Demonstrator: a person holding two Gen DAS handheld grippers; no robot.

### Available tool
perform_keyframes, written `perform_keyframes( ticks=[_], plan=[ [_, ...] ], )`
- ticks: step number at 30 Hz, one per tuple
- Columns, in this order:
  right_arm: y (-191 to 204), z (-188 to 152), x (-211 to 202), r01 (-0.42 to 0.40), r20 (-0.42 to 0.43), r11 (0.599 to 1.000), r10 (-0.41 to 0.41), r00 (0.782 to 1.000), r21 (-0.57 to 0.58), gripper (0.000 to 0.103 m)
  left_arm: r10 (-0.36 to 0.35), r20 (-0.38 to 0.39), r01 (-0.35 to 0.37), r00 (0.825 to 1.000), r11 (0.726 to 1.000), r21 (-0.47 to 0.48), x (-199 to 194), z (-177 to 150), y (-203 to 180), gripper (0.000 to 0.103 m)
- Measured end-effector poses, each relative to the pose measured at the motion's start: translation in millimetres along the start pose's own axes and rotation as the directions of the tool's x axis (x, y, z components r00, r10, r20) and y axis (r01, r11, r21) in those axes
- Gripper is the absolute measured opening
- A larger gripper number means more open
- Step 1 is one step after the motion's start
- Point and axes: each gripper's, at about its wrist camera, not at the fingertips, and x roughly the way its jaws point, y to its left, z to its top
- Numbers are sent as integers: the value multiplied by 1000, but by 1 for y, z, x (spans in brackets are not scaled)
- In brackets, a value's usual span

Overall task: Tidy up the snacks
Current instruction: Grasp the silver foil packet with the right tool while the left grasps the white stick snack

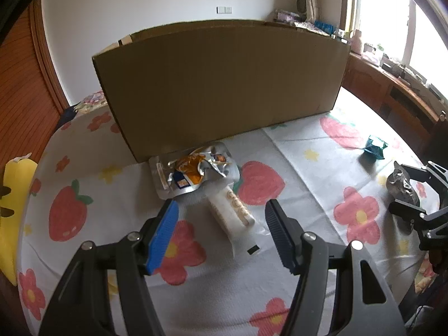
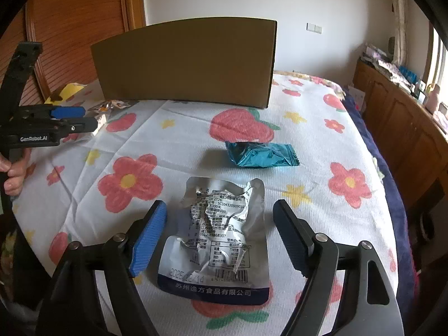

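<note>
Right wrist view: silver pouch (image 2: 221, 238) lies flat on the floral cloth (image 2: 308, 140) at lower centre, back side up, print reading "苏州逸方食品有限公司" along the navy bottom band, "0512-63868307" and "SC104320509032" mid-panel, date starting "2025" with the rest smeared. The right gripper (image 2: 219, 235) is spread, pads either side of the pouch, not touching it. A teal wrapper (image 2: 260, 155) sits just above it at centre, no text legible. Cardboard box (image 2: 187, 64) stands behind, contents hidden. Left gripper (image 2: 81, 119) at left edge carries "GenRobot.AI"; a hand (image 2: 14, 173) grips its handle, mostly cut off. Left wrist view: left gripper (image 1: 221, 221) spread over a white packet (image 1: 232, 212), gold lettering too blurred to read; orange-silver pouch (image 1: 193, 170) above it against the box (image 1: 218, 84). Yellow object (image 1: 16, 201) cut off at left edge.
</note>
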Motion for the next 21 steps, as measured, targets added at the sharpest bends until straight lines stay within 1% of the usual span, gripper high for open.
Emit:
perform_keyframes(
  ticks=[5,14,17,18,19,21],
  plan=[
    [1,0,0,0,2,1000,0,1000,-4,80,8,-31,-8,999,1000,-3,7,0,0,65],
    [0,0,-1,2,5,1000,-2,1000,-5,80,15,-34,-14,999,1000,17,8,-1,-4,65],
    [1,0,-2,4,9,1000,-4,1000,-6,80,-19,-2,19,1000,1000,18,2,-1,-5,60],
    [1,0,-2,4,10,1000,-4,1000,-6,80,-27,4,27,1000,999,17,1,-2,-5,57],
    [1,-1,-2,5,11,1000,-5,1000,-6,80,-32,4,32,999,999,15,0,-2,-5,54],
    [1,-1,-2,5,11,1000,-5,1000,-5,80,-36,-5,36,999,999,13,1,-2,-6,50]
  ],
)
